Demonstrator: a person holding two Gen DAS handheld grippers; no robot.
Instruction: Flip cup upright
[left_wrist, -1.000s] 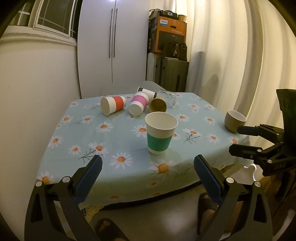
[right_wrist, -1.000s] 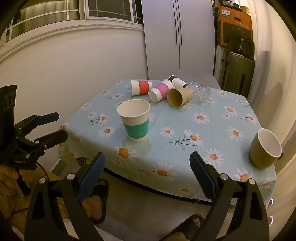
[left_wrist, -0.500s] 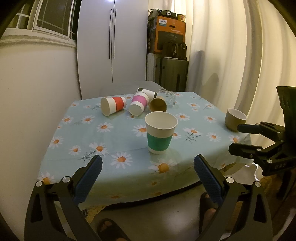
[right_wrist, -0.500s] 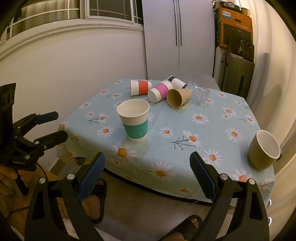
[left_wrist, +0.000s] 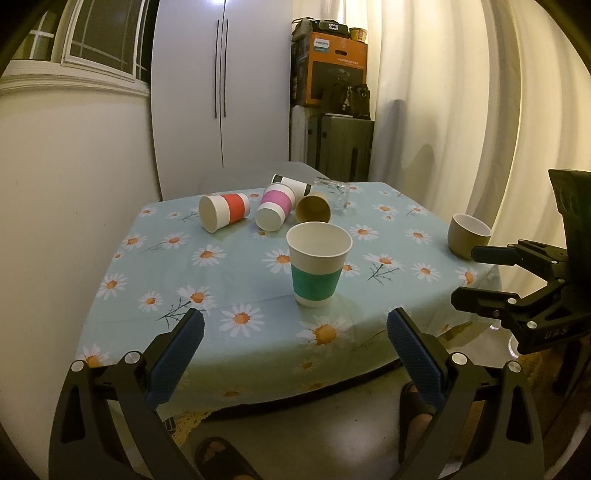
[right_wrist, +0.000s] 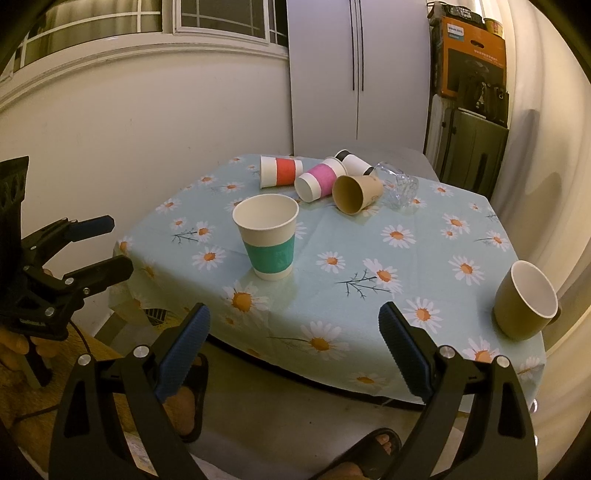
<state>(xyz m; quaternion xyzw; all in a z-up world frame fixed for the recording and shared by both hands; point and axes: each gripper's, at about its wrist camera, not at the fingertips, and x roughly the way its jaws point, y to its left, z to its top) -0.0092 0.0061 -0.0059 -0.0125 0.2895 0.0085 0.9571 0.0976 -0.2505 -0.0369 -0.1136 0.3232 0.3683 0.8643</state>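
Note:
A white paper cup with a green band (left_wrist: 317, 266) (right_wrist: 269, 237) stands upright near the table's front edge. Behind it lie several cups on their sides: a red-banded one (left_wrist: 224, 212) (right_wrist: 280, 171), a pink-banded one (left_wrist: 276, 206) (right_wrist: 320, 178), a brown one (left_wrist: 313, 209) (right_wrist: 356, 188), a black-and-white one (left_wrist: 291, 183) (right_wrist: 354, 161) and a clear glass (left_wrist: 334, 192) (right_wrist: 399, 184). My left gripper (left_wrist: 295, 345) (right_wrist: 94, 245) is open and empty, held off the table's front edge. My right gripper (right_wrist: 294, 341) (left_wrist: 476, 275) is open and empty, also off the front edge.
An olive mug (left_wrist: 468, 235) (right_wrist: 526, 301) stands upright at the table's right corner. The table has a daisy-print cloth (left_wrist: 229, 273) (right_wrist: 406, 258). A white cabinet (left_wrist: 221, 92), stacked boxes (left_wrist: 332, 77) and curtains (left_wrist: 461, 110) stand behind. Sandalled feet (right_wrist: 369, 454) are on the floor below.
Both grippers have drifted back slightly from the table; the cups have not moved.

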